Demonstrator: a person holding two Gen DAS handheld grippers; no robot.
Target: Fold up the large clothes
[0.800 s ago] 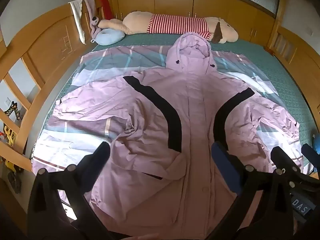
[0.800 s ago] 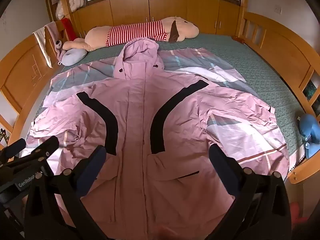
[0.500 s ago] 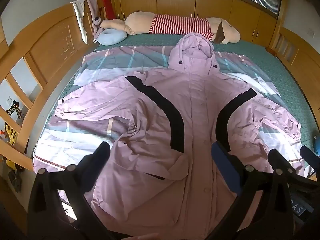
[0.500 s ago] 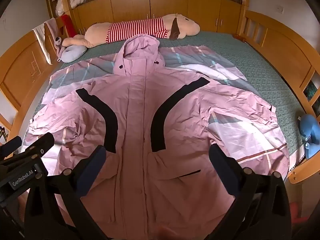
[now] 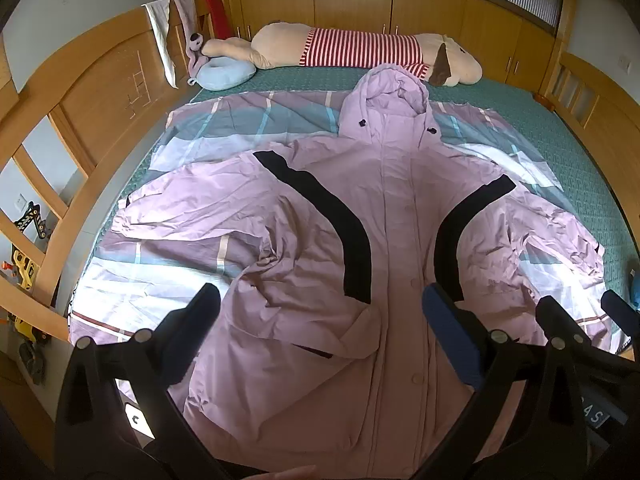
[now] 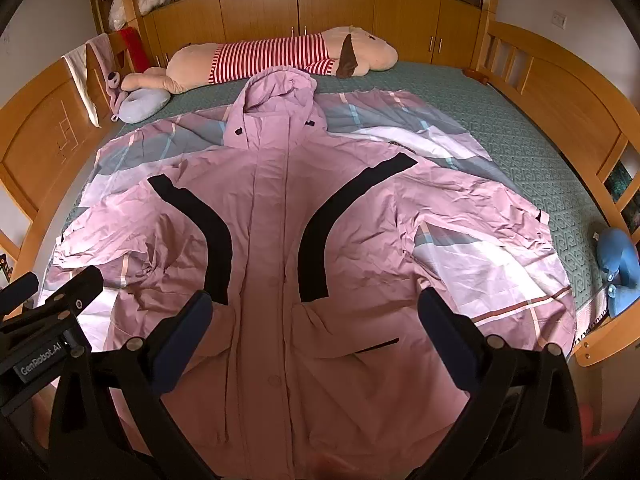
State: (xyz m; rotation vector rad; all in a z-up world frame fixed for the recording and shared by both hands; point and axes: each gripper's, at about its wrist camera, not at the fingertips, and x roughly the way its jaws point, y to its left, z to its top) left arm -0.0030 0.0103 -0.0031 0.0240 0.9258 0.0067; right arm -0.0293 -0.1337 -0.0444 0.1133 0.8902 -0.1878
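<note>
A large pink hooded jacket (image 5: 396,216) with two curved black stripes lies front up on the bed, sleeves spread to both sides, hood toward the far end. It also shows in the right wrist view (image 6: 272,240). My left gripper (image 5: 320,312) is open and empty above the jacket's lower left part. My right gripper (image 6: 314,312) is open and empty above the lower middle of the jacket. The right gripper shows at the right edge of the left wrist view (image 5: 580,328), and the left gripper at the left edge of the right wrist view (image 6: 48,300).
A striped pink and grey sheet (image 5: 240,124) lies under the jacket on a green mattress (image 6: 520,140). A long plush toy (image 5: 360,48) and a blue neck pillow (image 5: 224,74) lie at the far end. Wooden bed rails (image 6: 560,92) run along both sides. A blue plush (image 6: 618,256) sits at the right edge.
Both grippers have moved slightly, so the jacket sits a little lower in both views. The jaws have stayed open and the jacket has not moved.
</note>
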